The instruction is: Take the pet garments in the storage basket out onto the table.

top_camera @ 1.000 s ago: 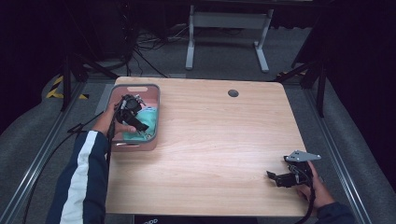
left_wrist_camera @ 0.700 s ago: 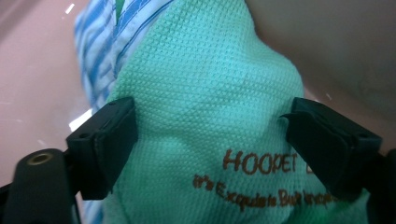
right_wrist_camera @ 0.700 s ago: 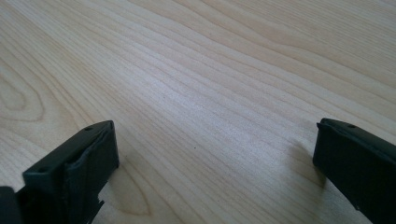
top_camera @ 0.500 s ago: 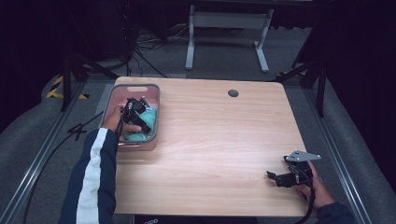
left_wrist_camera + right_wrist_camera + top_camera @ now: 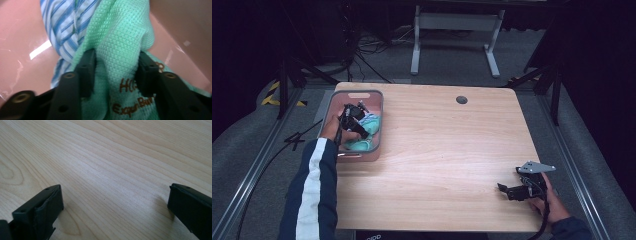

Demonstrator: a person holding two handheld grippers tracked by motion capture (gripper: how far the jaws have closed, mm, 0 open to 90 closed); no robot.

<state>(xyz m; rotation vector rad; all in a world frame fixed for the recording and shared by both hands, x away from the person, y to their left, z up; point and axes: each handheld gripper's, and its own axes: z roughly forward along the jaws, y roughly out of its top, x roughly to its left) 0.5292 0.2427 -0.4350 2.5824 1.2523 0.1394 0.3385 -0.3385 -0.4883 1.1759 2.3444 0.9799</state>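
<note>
A pink plastic bin [image 5: 357,93] stands at the table's left side and holds a mint-green waffle cloth [image 5: 362,145] and a blue-striped white cloth [image 5: 65,22]. My left gripper [image 5: 356,121] reaches down into the bin. In the left gripper view a bunched fold of the green cloth [image 5: 120,32], with brown embroidered letters, fills the gap of the left gripper [image 5: 116,65], whose jaws press on it from both sides. My right gripper [image 5: 508,191] rests low over the table's near right corner. In its own view the right gripper [image 5: 115,192] is open, with bare wood between the jaws.
The wooden table [image 5: 452,145] has a round cable hole [image 5: 461,100] near its far edge. A white metal stand [image 5: 454,22] and cables lie on the floor beyond the table. Rails run along the floor on both sides.
My left hand has shifted slightly inside the bin, settling onto the cloths. The right gripper has stayed in place.
</note>
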